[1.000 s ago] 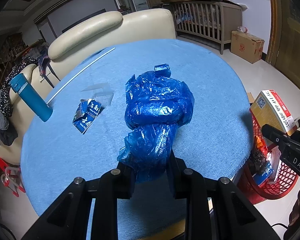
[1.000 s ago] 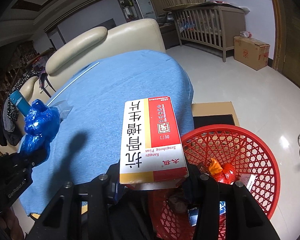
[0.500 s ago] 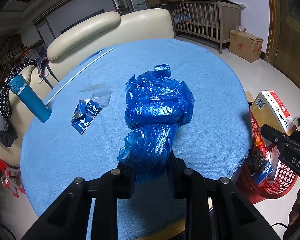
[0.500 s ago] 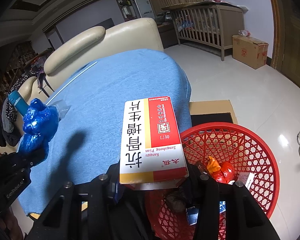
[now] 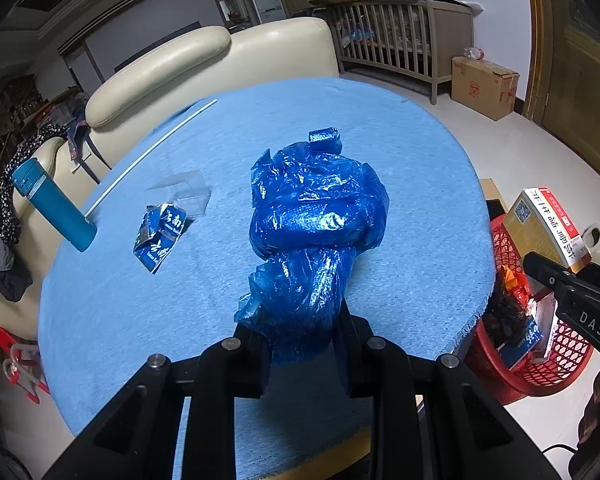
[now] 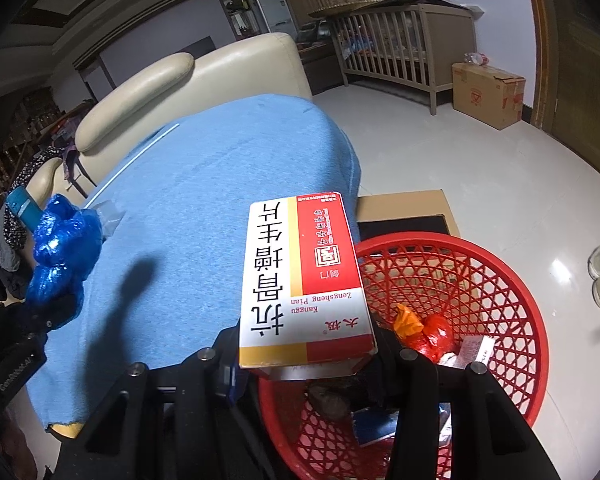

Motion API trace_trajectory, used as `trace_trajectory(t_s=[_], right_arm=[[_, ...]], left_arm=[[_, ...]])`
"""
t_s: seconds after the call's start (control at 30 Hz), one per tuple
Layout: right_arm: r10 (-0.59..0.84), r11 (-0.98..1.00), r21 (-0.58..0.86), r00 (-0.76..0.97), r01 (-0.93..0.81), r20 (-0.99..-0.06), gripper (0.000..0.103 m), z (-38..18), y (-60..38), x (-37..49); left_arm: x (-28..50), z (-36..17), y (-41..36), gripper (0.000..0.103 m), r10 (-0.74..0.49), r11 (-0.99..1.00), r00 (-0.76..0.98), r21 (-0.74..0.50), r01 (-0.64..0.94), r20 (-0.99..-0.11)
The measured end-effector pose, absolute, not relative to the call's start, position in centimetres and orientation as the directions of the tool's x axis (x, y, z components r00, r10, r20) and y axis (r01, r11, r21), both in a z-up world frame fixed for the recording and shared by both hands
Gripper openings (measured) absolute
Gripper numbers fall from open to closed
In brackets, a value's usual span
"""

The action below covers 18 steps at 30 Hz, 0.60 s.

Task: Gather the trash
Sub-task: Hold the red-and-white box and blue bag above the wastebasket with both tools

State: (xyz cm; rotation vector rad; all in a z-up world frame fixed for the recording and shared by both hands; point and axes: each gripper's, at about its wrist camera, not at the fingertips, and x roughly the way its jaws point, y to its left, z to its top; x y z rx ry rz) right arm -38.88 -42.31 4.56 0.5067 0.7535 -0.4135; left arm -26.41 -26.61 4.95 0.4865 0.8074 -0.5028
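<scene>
My left gripper (image 5: 302, 346) is shut on the lower end of a crumpled blue plastic bag (image 5: 316, 224), held over the round table's blue cloth (image 5: 420, 208). In the right wrist view the same blue bag (image 6: 60, 252) shows at the far left. My right gripper (image 6: 306, 364) is shut on a red, white and gold medicine box (image 6: 304, 280), which hangs above the near rim of a red mesh basket (image 6: 512, 312) on the floor beside the table. The left wrist view shows that medicine box (image 5: 548, 224) and the red basket (image 5: 540, 364) at the right edge.
On the cloth lie a crumpled blue wrapper (image 5: 160, 236), a small blue packet (image 5: 324, 139), a clear plastic piece (image 5: 188, 192), a white rod (image 5: 152, 152) and a teal bottle (image 5: 52, 204). The basket holds several scraps. A cream sofa (image 5: 204, 64) stands behind.
The right gripper with the box has edged slightly further over the basket. The left gripper and its bag have kept still.
</scene>
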Motion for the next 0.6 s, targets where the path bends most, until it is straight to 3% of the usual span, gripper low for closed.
trace_trajectory(t_s=[0.6], right_arm=[[-0.212, 0.749, 0.278, 0.615, 0.601, -0.759, 0.050, 2.5, -45.3, -41.9]], left_arm=[[-25.8, 3.2, -27.8, 0.028, -0.258, 0.719, 0.567, 0.236, 0.654, -0.782]])
